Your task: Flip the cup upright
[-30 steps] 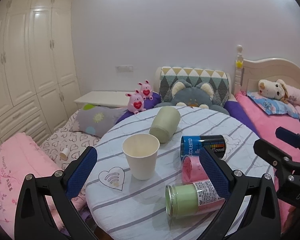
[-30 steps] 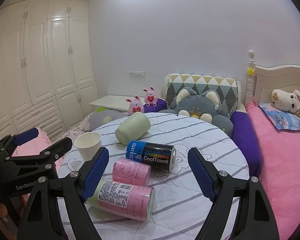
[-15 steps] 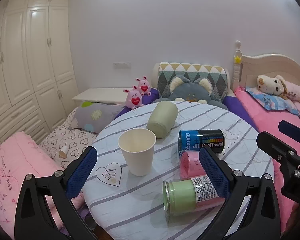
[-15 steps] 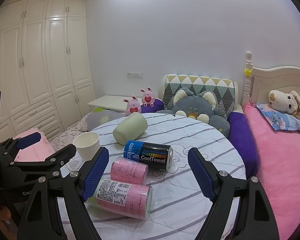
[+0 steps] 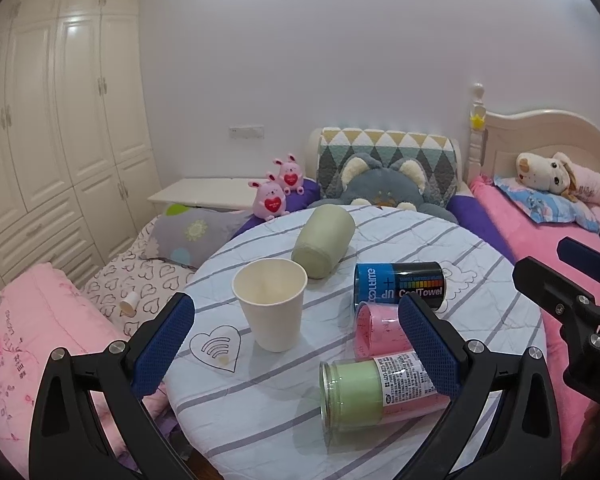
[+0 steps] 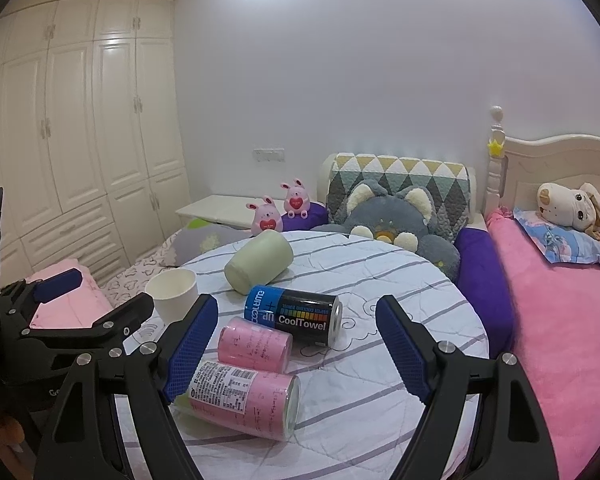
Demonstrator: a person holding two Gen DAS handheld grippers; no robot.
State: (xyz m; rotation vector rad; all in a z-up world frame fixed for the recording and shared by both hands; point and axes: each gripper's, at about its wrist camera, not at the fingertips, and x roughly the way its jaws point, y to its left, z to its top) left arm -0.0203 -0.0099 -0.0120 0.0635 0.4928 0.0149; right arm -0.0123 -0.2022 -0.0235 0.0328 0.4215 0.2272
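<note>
A white paper cup (image 5: 270, 304) stands upright on the round striped table (image 5: 480, 264); it also shows in the right wrist view (image 6: 172, 294). A pale green cup (image 5: 323, 246) lies on its side behind it, seen too in the right wrist view (image 6: 259, 266). My left gripper (image 5: 296, 344) is open and empty, held back from the paper cup near the table's front edge. My right gripper (image 6: 296, 348) is open and empty, above the lying cans. Each gripper shows in the other's view, the right one (image 5: 576, 292) and the left one (image 6: 72, 300).
A blue and black CoolTowel can (image 5: 398, 286), a pink can (image 5: 380, 336) and a clear canister with green and pink contents (image 5: 376, 390) lie on their sides at the table's front right. Beds with plush toys surround the table. White wardrobes stand at left.
Both grippers have drifted slightly, so the table scene shifts a little in both views. The cups and cans have not moved. Both grippers stay open.
</note>
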